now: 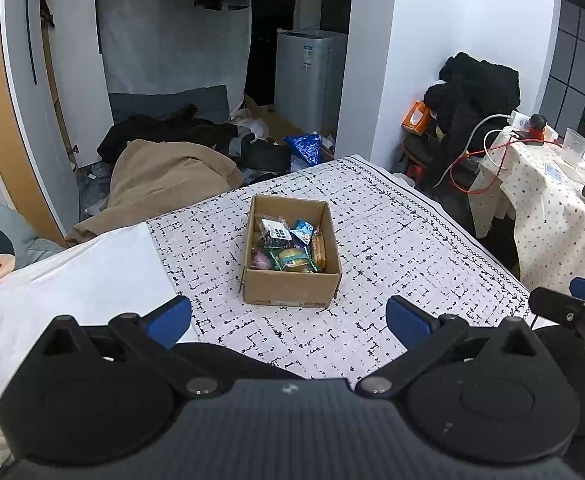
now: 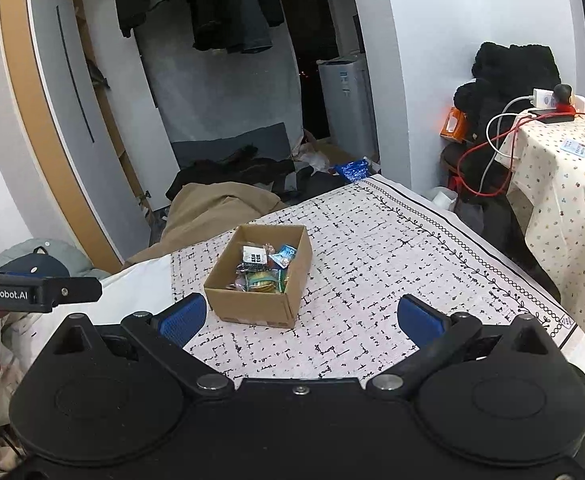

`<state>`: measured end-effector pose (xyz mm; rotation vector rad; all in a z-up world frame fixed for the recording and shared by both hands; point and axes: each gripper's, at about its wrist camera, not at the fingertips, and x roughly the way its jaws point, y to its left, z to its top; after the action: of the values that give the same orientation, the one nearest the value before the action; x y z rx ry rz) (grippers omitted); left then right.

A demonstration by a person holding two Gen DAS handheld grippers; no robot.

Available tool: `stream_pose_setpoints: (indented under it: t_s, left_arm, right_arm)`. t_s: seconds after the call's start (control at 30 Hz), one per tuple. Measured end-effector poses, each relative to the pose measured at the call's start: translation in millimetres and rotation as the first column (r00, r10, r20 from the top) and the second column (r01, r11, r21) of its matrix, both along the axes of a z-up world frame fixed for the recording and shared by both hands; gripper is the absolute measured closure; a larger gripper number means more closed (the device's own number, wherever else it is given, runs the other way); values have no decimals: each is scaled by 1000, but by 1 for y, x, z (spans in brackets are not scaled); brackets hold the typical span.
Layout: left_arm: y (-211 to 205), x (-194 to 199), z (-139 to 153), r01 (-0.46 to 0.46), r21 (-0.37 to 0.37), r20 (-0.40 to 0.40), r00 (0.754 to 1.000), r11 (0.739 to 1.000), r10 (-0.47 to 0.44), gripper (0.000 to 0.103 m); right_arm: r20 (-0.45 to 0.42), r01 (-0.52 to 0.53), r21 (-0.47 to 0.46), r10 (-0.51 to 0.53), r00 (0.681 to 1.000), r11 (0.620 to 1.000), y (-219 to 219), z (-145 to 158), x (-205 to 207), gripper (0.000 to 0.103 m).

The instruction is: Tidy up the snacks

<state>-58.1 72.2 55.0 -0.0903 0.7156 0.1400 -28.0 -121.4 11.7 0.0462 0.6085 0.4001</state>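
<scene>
**Snacks sit in the box, both grippers empty**

Left gripper (image 1: 288,316) hangs with its jaws spread wide, holding nothing; right gripper (image 2: 302,314) likewise. At twelve o'clock from each, a cardboard box (image 1: 290,290) of snacks (image 1: 288,246) rests on the patterned cloth (image 1: 412,240).

Box wall (image 1: 290,290) hid the lower snacks (image 1: 288,246); wrapper print was too small to read.

Spread right tongs (image 2: 301,322) before snack-filled cardboard box (image 2: 252,304) on patterned cloth (image 2: 392,264)
</scene>
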Motion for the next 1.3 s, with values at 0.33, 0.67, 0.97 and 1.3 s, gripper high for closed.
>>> stream_pose_setpoints:
  t_s: [0.33,0.67,0.97,1.3]
  left_arm:
    - [4,1,-1,-14,-26,0,1000,1000,14,0]
    - [1,-1,0,-7,-27,5,1000,1000,7,0]
    - [-3,-1,0,-2,-26,8,1000,1000,2,0]
    - [-6,0,-1,9,-31,6,1000,999,-9,0]
  right_arm:
    - [8,6,-2,-6,1000,1000,1,2,-3,0]
    - [10,16,-4,-16,1000,1000,0,2,-5,0]
    - [11,26,3,-26,1000,1000,-5,4,-4,0]
    - [8,33,-6,-33,999,999,-7,2,-3,0]
